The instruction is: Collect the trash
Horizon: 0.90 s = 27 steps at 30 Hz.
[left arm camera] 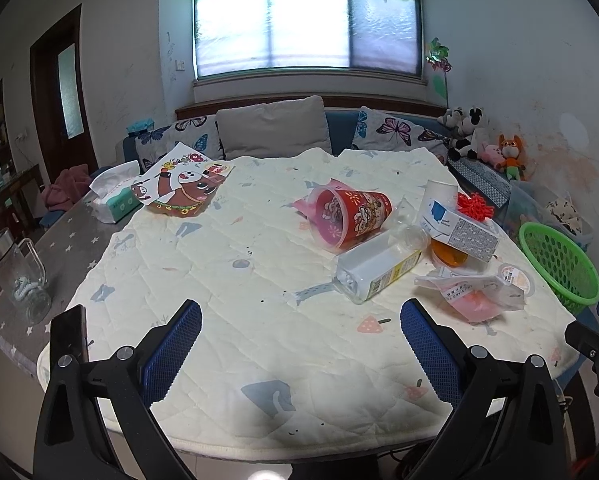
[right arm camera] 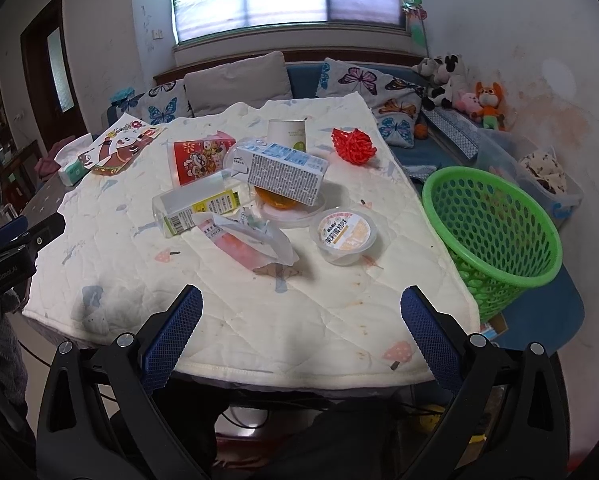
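Note:
Trash lies in a heap on the quilted table cover [left arm camera: 259, 320] [right arm camera: 299, 320]. It includes a tipped red printed cup [left arm camera: 351, 216] [right arm camera: 197, 162], a clear plastic bottle [left arm camera: 375, 270] [right arm camera: 197, 206], a blue-and-white carton [left arm camera: 459, 228] [right arm camera: 281, 170], a torn pink wrapper [left arm camera: 471, 296] [right arm camera: 251, 242], a sealed pudding cup [right arm camera: 345, 236] [left arm camera: 515, 278], a white paper cup [right arm camera: 287, 132] and a red ball [right arm camera: 353, 146]. A green mesh basket [left arm camera: 559, 264] [right arm camera: 495, 232] stands at the table's right edge. My left gripper [left arm camera: 299, 316] and right gripper [right arm camera: 301, 304] are open and empty, short of the heap.
A tissue pack [left arm camera: 113, 196], a cartoon picture card [left arm camera: 179, 184], a glass jar [left arm camera: 19, 280] and a dark phone [left arm camera: 67, 332] lie on the left side. Cushions and plush toys [left arm camera: 479, 136] line the sofa behind. A clear storage bin [right arm camera: 539, 176] sits right of the basket.

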Each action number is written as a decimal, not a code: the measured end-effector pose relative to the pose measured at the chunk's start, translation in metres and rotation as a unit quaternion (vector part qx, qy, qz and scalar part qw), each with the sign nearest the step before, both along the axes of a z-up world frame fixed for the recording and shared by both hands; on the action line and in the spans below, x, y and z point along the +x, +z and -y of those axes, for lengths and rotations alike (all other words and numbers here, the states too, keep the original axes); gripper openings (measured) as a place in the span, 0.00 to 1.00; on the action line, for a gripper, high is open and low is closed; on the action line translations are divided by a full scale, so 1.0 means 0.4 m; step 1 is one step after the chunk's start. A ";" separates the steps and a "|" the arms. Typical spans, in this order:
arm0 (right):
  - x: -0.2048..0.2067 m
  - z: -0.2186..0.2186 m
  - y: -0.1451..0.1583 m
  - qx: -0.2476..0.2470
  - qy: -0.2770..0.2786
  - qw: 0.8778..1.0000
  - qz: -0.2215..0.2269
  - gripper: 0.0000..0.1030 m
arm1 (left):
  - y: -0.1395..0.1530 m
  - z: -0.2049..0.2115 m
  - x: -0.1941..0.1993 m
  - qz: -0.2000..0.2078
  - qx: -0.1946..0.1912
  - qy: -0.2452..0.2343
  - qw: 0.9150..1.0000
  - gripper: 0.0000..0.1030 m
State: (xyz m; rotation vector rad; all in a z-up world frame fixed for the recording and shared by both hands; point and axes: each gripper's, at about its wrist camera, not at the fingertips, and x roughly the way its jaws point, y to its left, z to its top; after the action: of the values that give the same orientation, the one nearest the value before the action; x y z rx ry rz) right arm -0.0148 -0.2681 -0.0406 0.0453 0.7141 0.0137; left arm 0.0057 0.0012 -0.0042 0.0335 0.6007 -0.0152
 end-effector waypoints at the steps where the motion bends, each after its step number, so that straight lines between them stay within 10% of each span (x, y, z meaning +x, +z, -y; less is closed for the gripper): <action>1: 0.001 0.000 -0.001 0.000 0.000 1.000 0.000 0.96 | 0.000 0.001 0.000 0.000 0.000 0.000 1.000 0.94; 27: 0.034 0.019 0.003 0.002 0.000 1.000 -0.004 0.96 | -0.008 -0.014 0.042 -0.009 0.000 0.008 1.000 0.94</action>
State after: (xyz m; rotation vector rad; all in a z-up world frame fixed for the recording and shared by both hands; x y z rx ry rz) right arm -0.0011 -0.2756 -0.0395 0.0488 0.7224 0.0142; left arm 0.0225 0.0068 -0.0074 0.0284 0.6183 -0.0007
